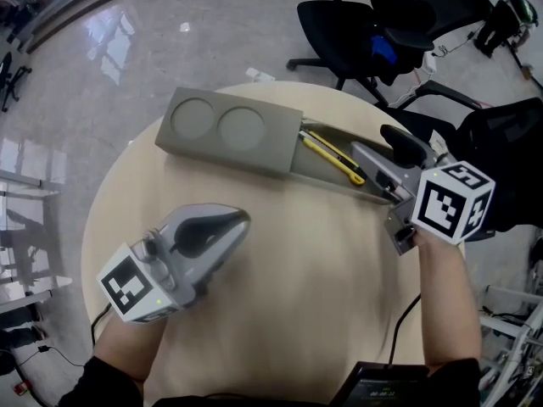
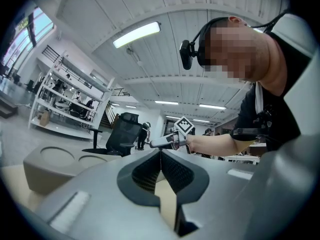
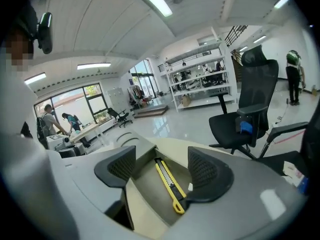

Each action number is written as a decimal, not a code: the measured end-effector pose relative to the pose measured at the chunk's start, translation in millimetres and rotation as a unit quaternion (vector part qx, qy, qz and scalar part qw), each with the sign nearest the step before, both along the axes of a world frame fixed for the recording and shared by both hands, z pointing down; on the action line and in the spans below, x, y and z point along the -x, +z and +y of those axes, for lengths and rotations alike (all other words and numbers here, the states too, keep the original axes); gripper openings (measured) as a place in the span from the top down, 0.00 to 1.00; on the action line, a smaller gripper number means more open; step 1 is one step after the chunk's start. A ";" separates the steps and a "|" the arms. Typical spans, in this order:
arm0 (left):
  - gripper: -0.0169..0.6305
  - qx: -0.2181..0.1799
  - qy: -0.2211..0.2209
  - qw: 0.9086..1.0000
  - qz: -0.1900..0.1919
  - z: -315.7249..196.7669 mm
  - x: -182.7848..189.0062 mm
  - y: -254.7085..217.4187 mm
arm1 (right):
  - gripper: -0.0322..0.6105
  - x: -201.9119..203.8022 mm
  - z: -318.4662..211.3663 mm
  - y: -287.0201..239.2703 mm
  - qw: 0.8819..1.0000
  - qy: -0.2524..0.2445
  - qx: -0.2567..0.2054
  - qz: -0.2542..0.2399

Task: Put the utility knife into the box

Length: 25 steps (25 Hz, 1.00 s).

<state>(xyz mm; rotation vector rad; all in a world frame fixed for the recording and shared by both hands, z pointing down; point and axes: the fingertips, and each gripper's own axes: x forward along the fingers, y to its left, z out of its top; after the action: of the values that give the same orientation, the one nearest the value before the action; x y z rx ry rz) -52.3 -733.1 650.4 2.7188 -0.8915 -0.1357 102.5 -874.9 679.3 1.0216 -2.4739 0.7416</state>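
While one box (image 1: 229,134) sits open, one utility knife (image 1: 333,156) lies inside.

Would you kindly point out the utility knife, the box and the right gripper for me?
utility knife (image 3: 168,184), right gripper view, middle of its yellow body.
box (image 1: 277,138), head view, bare grey lid beside the round hollows.
right gripper (image 3: 162,151), right gripper view, midway between its open fingers.
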 end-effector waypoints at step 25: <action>0.97 -0.004 -0.009 1.000 0.024 131.9 12.2 -139.4 | 0.93 -33.5 188.6 -108.2 0.992 0.033 -0.039 -0.115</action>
<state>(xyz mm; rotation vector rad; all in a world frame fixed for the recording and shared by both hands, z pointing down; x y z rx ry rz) -64.5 -601.1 511.0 2.7024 -0.9048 -0.2071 136.0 -686.2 571.1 1.1076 -2.6944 0.8298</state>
